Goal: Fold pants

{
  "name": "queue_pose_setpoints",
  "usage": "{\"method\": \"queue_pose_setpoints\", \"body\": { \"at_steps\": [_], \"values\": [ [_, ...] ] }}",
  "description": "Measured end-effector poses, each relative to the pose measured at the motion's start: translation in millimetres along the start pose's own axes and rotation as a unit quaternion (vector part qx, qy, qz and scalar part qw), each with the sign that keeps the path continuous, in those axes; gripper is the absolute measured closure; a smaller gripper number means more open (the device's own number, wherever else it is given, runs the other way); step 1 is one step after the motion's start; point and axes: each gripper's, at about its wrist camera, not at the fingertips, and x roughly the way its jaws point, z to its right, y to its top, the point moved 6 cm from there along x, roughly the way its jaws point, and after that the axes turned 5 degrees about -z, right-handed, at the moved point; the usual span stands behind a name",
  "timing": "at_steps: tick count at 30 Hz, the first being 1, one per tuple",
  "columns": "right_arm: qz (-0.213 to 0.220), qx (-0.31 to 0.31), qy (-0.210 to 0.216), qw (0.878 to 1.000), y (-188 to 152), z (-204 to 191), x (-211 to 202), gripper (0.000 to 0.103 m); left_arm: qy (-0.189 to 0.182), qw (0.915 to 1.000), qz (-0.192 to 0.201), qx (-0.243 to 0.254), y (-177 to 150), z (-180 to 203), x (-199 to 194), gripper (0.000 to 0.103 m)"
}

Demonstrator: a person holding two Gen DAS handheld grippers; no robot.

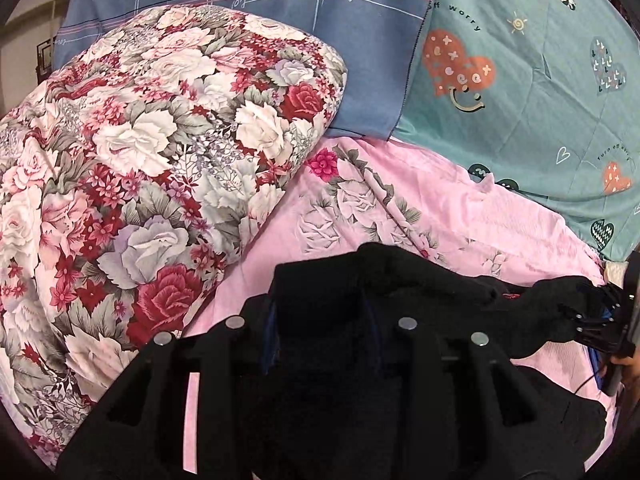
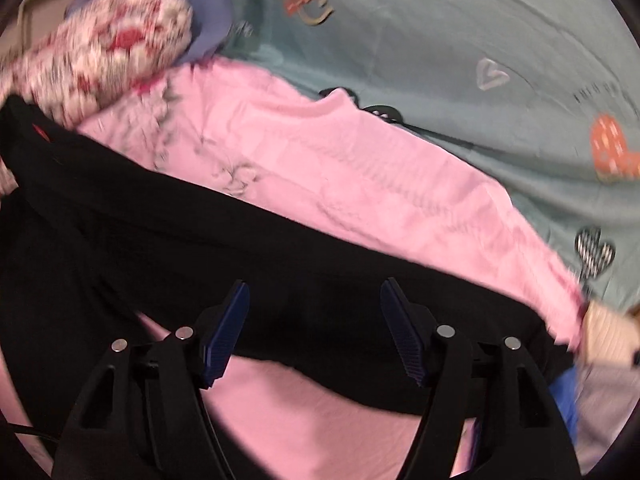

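Two grippers work one pair of black fabric pants [image 2: 280, 248], spread lower centre on the pink bedsheet [image 2: 360, 184]. Your left gripper [image 1: 320, 320] clamps a bunched edge, anchoring it; your right gripper [image 2: 316, 320] stands released above the cloth.

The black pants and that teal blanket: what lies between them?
Pink sheet, bare, between pants and teal blanket, in the right wrist view.
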Motion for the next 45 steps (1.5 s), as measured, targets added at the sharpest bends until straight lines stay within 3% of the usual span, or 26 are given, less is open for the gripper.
{"method": "queue_pose_setpoints", "body": {
  "at_steps": [7, 10, 13, 15, 17, 20, 24, 26, 27, 31, 32, 33, 36, 45],
  "values": [
    [-0.025, -0.077, 0.02, 0.997, 34, -2, 51, 0.035, 0.003, 0.9999, -0.014, -0.005, -9, -12, 18, 0.067],
    [-0.028, -0.103, 0.065, 0.992, 42, -7, 53, 0.034, 0.003, 0.9998, -0.016, -0.01, -11, -17, 25, 0.067],
    [-0.043, -0.122, 0.093, 0.987, 41, -13, 55, 0.036, 0.004, 0.9999, -0.012, -0.009, -11, -19, 27, 0.067],
    [-0.058, -0.13, 0.106, 0.984, 38, -18, 61, 0.046, 0.002, 0.9999, -0.012, -0.008, -12, -18, 28, 0.067],
    [-0.078, -0.136, 0.12, 0.98, 32, -24, 68, 0.05, 0.0, 0.9999, -0.012, -0.008, -12, -19, 28, 0.066],
    [-0.082, -0.153, 0.116, 0.978, 26, -29, 70, 0.05, 0.0, 0.9999, -0.013, -0.008, -14, -20, 29, 0.066],
    [-0.078, -0.148, 0.113, 0.979, 23, -18, 63, 0.05, 0.002, 0.9998, -0.017, -0.009, -16, -23, 33, 0.066],
    [-0.097, -0.144, 0.107, 0.979, 17, -10, 68, 0.051, 0.002, 0.9997, -0.02, -0.011, -17, -24, 35, 0.066],
    [-0.106, -0.145, 0.109, 0.978, 14, -8, 71, 0.057, 0.003, 0.9997, -0.021, -0.012, -17, -24, 36, 0.066],
    [-0.107, -0.14, 0.118, 0.977, 13, -6, 76, 0.065, 0.009, 0.9997, -0.018, -0.01, -16, -23, 38, 0.066],
    [-0.106, -0.139, 0.121, 0.977, 13, -8, 77, 0.071, 0.009, 0.9997, -0.018, -0.011, -15, -23, 37, 0.066],
    [-0.105, -0.143, 0.12, 0.977, 13, -8, 76, 0.084, 0.01, 0.9997, -0.018, -0.013, -15, -23, 38, 0.066],
    [-0.096, -0.138, 0.104, 0.98, 15, -4, 69, 0.103, 0.008, 0.9996, -0.019, -0.019, -14, -25, 41, 0.066],
    [-0.023, -0.021, 0.124, 0.992, 3, 27, 3, 0.103, -0.013, 0.9989, -0.022, -0.041, -12, -30, 31, 0.066]
  ]
}}
